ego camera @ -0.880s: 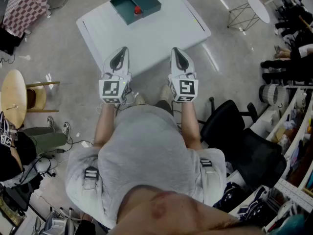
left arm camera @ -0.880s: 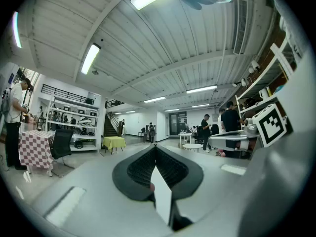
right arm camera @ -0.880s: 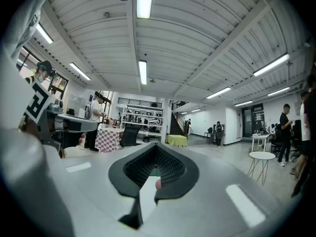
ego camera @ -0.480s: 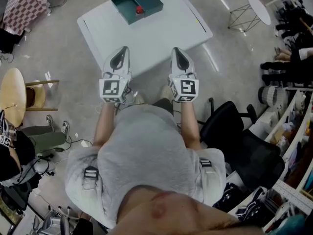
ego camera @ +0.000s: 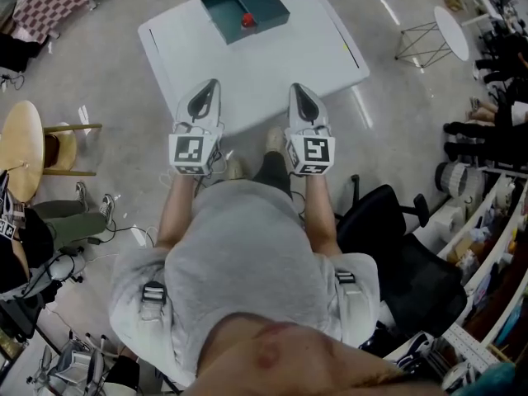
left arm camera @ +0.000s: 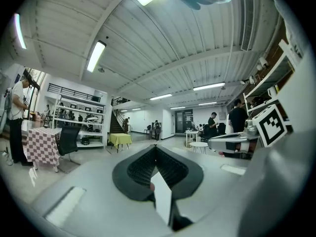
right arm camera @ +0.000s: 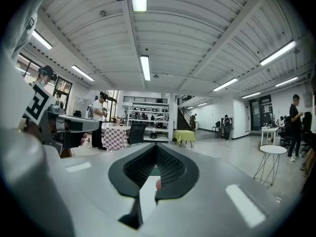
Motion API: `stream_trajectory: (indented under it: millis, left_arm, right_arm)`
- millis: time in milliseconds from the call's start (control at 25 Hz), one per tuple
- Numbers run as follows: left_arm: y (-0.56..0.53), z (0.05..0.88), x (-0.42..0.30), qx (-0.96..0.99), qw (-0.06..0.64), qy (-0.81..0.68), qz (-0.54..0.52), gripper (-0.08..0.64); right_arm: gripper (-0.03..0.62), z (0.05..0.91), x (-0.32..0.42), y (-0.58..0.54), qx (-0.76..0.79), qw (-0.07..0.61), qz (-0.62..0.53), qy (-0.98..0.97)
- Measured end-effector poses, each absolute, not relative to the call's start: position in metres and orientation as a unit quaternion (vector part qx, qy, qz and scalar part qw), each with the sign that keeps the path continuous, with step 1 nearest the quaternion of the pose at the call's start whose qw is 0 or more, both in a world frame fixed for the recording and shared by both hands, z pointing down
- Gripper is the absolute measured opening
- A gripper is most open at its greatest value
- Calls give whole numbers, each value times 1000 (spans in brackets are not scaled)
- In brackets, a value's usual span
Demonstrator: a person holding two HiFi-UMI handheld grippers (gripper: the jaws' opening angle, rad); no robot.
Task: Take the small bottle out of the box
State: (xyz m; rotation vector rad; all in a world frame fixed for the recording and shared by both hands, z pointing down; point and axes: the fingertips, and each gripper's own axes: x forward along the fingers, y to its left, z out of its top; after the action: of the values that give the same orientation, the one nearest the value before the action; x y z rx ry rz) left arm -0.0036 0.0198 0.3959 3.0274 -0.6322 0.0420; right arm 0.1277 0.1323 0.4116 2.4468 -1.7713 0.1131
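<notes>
A dark green open box (ego camera: 262,1) lies at the far end of the white table (ego camera: 272,64). In it shows a small bottle's red top (ego camera: 247,20). My left gripper (ego camera: 207,87) and right gripper (ego camera: 298,90) are held side by side and level over the table's near edge, well short of the box. Both have their jaws together with nothing between them. In the left gripper view the left gripper (left arm camera: 155,148) points across the table. In the right gripper view a sliver of green and red shows past the right gripper (right arm camera: 156,147).
A round wooden stool (ego camera: 21,151) stands at the left, a black office chair (ego camera: 404,254) at the right. A white round side table (ego camera: 454,21) is at the far right, a checkered cloth (ego camera: 54,2) at the far left. Shelves line the right edge.
The table and box have slid a little to the right in the head view as the person moved. Both grippers keep the same pose and stay shut.
</notes>
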Motion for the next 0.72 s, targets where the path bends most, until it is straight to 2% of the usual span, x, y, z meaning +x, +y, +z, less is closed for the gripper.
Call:
stream_trajectory:
  millis: [720]
  left_arm:
    - [-74, 414, 59, 947, 46, -316, 37, 12]
  right_arm:
    - [3, 433, 205, 3, 724, 74, 66, -683]
